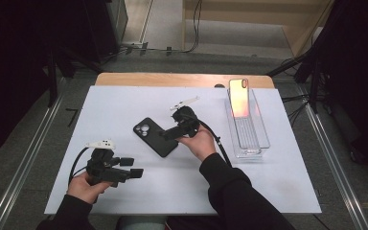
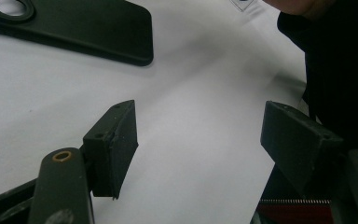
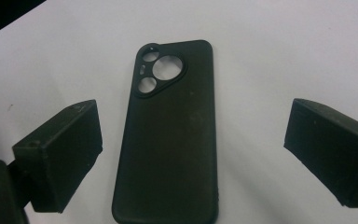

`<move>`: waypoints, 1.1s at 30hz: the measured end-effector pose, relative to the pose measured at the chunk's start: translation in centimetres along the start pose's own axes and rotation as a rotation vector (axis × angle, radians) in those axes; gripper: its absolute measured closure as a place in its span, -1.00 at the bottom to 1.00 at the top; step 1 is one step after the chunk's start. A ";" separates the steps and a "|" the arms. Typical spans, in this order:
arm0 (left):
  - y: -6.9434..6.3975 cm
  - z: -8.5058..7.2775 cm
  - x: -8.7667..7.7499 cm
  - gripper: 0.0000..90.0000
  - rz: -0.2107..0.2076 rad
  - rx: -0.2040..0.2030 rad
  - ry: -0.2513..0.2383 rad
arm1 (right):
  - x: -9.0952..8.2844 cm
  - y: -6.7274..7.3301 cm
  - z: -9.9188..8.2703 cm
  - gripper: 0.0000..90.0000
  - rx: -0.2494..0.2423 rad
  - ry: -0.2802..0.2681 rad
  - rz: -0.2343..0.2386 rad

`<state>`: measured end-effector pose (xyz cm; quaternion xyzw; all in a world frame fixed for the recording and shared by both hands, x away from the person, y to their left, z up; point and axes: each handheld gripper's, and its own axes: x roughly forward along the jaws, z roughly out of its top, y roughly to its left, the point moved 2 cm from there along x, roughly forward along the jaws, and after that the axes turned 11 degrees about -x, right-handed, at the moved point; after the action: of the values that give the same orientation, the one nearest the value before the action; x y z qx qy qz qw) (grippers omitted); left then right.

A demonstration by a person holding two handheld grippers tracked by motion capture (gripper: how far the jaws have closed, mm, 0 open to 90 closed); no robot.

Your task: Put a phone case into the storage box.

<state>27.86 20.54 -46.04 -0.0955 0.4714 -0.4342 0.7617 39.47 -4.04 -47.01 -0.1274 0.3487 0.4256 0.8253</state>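
The black phone case (image 1: 155,137) lies flat, back side up, near the centre of the white table (image 1: 124,105). Its camera cutout sits at the end farther from the person, toward 11 o'clock in the high view.

The right gripper (image 1: 166,135) is held at the case's 3 o'clock side, its jaws pointing toward 9 o'clock at the case. In the right gripper view (image 3: 193,154) the jaws stand wide apart, one on each side of the phone case (image 3: 170,135). The pads do not touch it; white table surface shows between each pad and the case edge.

The left gripper (image 1: 131,167) is held low at 7 o'clock from the case, well apart from it. In the left gripper view (image 2: 198,144) its jaws are wide, with bare table between them. The case (image 2: 81,28) lies beyond them at 11 o'clock.

At 3 o'clock on the table stands a clear plastic tray (image 1: 261,143). A phone (image 1: 239,98) with a reflective back leans upright at its far end.
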 end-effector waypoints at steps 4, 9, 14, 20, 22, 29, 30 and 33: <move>0.0 0.0 0.0 -0.39 -0.003 -0.001 -0.001 | 0.6 0.3 0.6 -0.94 -0.004 0.003 0.006; 0.0 0.0 0.0 -0.39 -0.006 -0.002 -0.003 | 1.5 0.7 1.2 -0.94 -0.017 0.011 0.003; 0.1 0.0 0.0 -0.39 -0.009 -0.002 -0.001 | 2.0 1.0 1.4 -0.94 -0.020 0.019 0.004; 0.1 0.0 -0.1 -0.39 -0.008 -0.005 -0.005 | 2.7 1.0 1.1 -0.94 -0.010 0.033 -0.007; 0.1 0.0 -0.1 -0.39 -0.007 -0.005 -0.004 | 3.0 1.1 1.0 -0.94 -0.022 0.036 -0.008; 0.1 0.0 -0.1 -0.39 -0.007 -0.002 -0.002 | 3.8 1.2 0.4 -0.93 -0.034 0.067 -0.015; 0.1 0.0 -0.1 -0.39 -0.007 -0.001 -0.001 | 3.9 1.2 0.3 -0.93 -0.036 0.071 -0.015; 0.1 0.0 0.0 -0.39 -0.007 -0.003 -0.002 | 4.3 1.2 -0.2 -0.93 -0.027 0.078 -0.010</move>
<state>27.90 20.61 -46.05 -0.0990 0.4709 -0.4360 0.7605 40.11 -0.81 -50.01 -0.1567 0.3740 0.4208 0.8115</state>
